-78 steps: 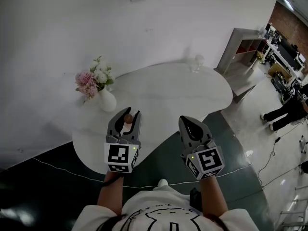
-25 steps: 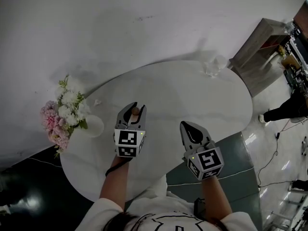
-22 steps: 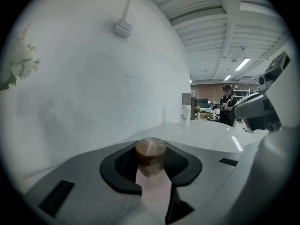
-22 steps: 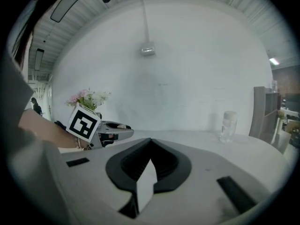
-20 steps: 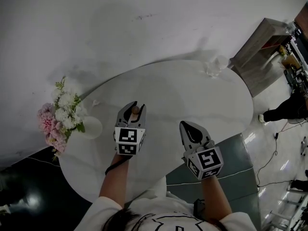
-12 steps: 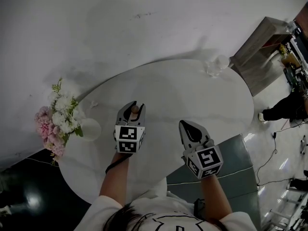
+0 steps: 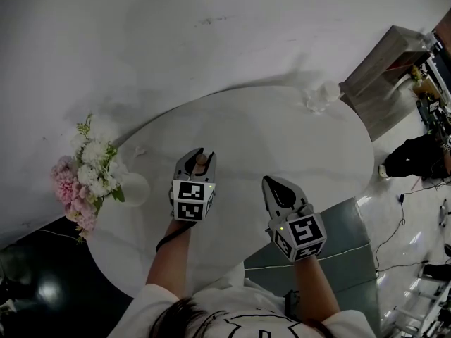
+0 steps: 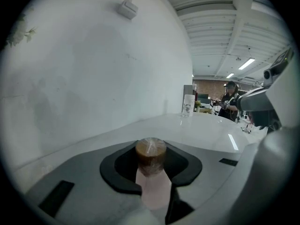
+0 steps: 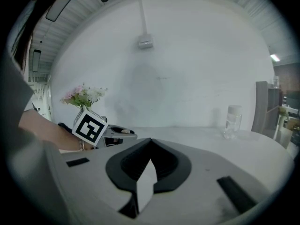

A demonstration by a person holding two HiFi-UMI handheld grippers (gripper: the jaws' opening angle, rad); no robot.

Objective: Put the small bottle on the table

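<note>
A small bottle [image 8: 151, 157] with a brown foil-covered cap and pale body stands upright between the jaws of my left gripper [image 7: 199, 158], which is shut on it. In the head view the small bottle [image 7: 201, 160] shows as a brown cap between the jaw tips, over the left middle of the round white table [image 7: 282, 132]. My right gripper [image 7: 280, 186] hovers over the table's near edge, to the right of the left one, its jaws shut with nothing in them. In the right gripper view the left gripper [image 9: 119, 132] shows at the left.
A white vase of pink and white flowers [image 7: 88, 167] stands at the table's left edge. A clear glass [image 7: 321, 96] stands at the far right rim, also seen as a glass [image 9: 231, 121]. A grey cabinet [image 7: 384, 58] and a person [image 7: 416, 153] are to the right.
The left gripper with the bottle has sunk a little toward the table and shifted slightly right. The right gripper has barely moved.
</note>
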